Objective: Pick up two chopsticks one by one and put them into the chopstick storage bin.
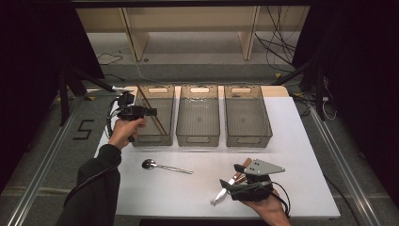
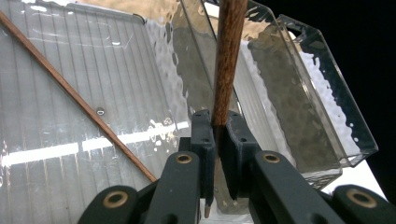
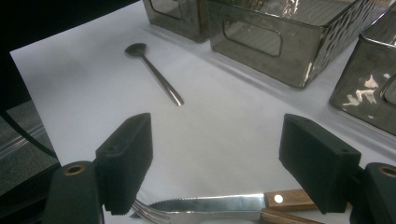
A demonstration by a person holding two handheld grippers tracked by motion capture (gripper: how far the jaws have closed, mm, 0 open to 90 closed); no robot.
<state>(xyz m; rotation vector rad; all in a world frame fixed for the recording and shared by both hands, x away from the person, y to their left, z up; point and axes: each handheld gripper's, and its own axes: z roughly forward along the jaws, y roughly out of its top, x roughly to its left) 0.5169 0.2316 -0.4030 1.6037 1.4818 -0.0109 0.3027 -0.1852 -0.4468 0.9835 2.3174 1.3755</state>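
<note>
A white table [image 1: 301, 155] carries three clear plastic bins in a row along its far side: the left bin [image 1: 165, 136], the middle bin [image 1: 198, 115] and the right bin [image 1: 246, 115]. On the floor to the left of the table a large "5" [image 1: 81, 129] is marked.

The left gripper [image 1: 151, 112] hangs over the left bin, and its jaws are clamped on a brown wooden chopstick [image 2: 227, 65], which runs up and away from them in the left gripper view. A second chopstick [image 2: 70, 91] lies slanted inside the same bin, resting on its ribbed floor.

The right gripper [image 3: 215, 158] sits at the near right of the table with its jaws standing well apart and nothing between them. Just beneath it on the table lie a knife [image 3: 219, 203] with a wooden handle and a fork [image 3: 147, 211], side by side and possibly touching; only the fork's tines are visible, so that is hard to tell.

A metal spoon [image 1: 165, 166] lies alone on the table in front of the left and middle bins, well apart from both grippers.
</note>
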